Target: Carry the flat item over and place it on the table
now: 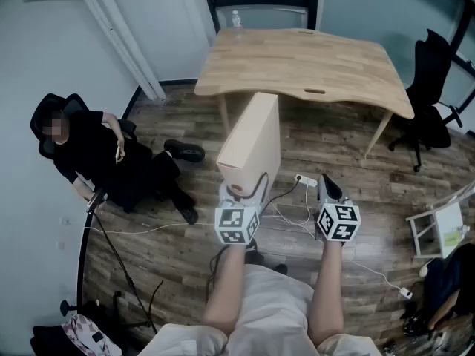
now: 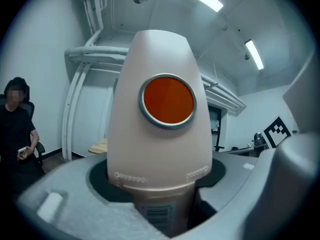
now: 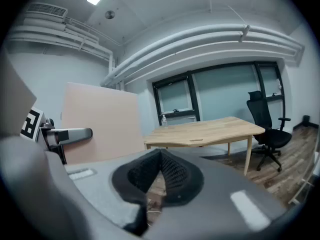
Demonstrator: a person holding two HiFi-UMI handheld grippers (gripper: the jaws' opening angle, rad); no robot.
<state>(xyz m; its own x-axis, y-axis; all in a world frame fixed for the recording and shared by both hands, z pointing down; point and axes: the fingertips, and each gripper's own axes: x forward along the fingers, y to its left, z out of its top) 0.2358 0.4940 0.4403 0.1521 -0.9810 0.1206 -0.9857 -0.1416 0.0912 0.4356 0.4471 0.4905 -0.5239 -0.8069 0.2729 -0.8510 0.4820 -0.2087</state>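
A flat beige panel point(image 1: 251, 141) stands upright on its edge above the wood floor, short of the wooden table point(image 1: 304, 65). My left gripper point(image 1: 240, 193) is shut on the panel's lower edge. In the left gripper view the panel point(image 2: 160, 149) fills the space between the jaws and shows a round orange disc point(image 2: 168, 100). To its right, my right gripper point(image 1: 329, 190) is shut and holds nothing. Its own view shows its pads meeting at the tips, with the panel point(image 3: 100, 121) at the left and the table point(image 3: 205, 130) ahead.
A person in black sits in a chair point(image 1: 96, 154) at the left. A black office chair point(image 1: 430, 102) stands right of the table and a white rack point(image 1: 441, 225) nearer right. A power strip with cables point(image 1: 306, 179) lies on the floor. A bottle point(image 1: 236, 19) stands at the table's far edge.
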